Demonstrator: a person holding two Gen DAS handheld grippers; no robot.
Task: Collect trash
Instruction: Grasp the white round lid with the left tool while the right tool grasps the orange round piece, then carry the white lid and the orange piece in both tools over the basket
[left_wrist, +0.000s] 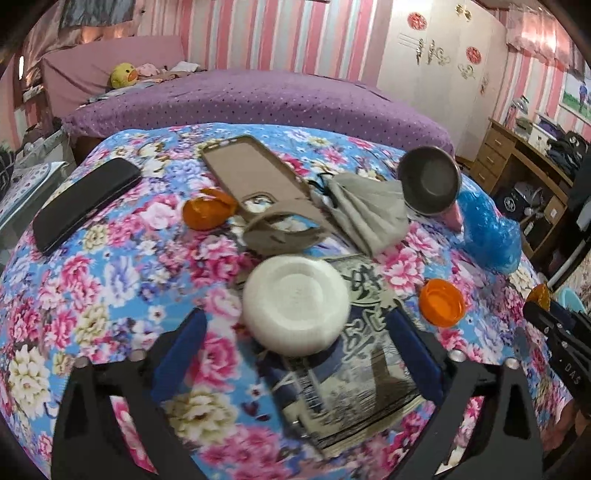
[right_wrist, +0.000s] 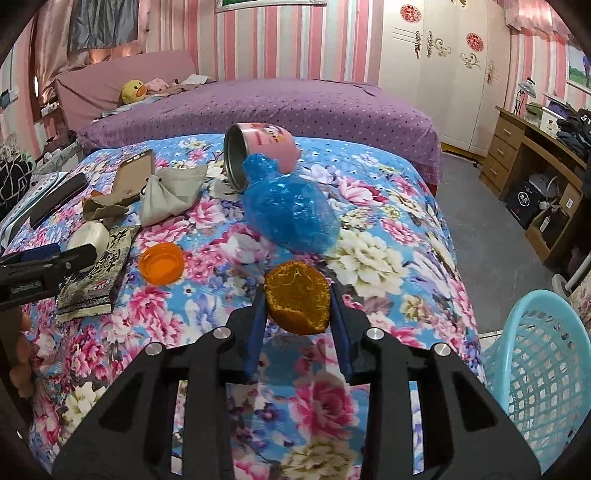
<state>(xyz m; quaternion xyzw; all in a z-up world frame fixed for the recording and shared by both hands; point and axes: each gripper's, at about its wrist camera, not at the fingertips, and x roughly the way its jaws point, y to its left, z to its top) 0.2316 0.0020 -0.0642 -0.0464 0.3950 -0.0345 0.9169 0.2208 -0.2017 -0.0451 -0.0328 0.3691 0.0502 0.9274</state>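
While reading both wrist views together, I am setting out where the job stands.

Step in hand: I am judging this as the carry stage, since I am holding one piece of trash clear of the floral bedspread (right_wrist: 388, 236) near its right edge.

Right tool (right_wrist: 297, 302): its blue pads are pressing on both sides of an orange peel (right_wrist: 297, 301), clamped on it.

Left tool (left_wrist: 295, 332): its jaws are standing wide apart over the near middle of the bedspread, with a white round container (left_wrist: 295, 304) lying between them, untouched as far as I can tell.

Next move: I am expecting to swing the right tool toward the blue basket (right_wrist: 535, 369), which is standing just off the bed's right edge, and let go only once over its rim.

How the peel looks: a cupped, rough, pithy half-shell, light and easily crushed.

Trash remaining: an orange cap (right_wrist: 161, 264) and a printed wrapper (right_wrist: 99, 280) are lying toward the near left; a blue plastic bag (right_wrist: 291, 214) is sitting mid-bed, touching a tipped pink cup (right_wrist: 262, 147).

Caution: a phone case (left_wrist: 251, 170) and a dark phone (left_wrist: 85, 203) are lying at the far left, probably not trash.
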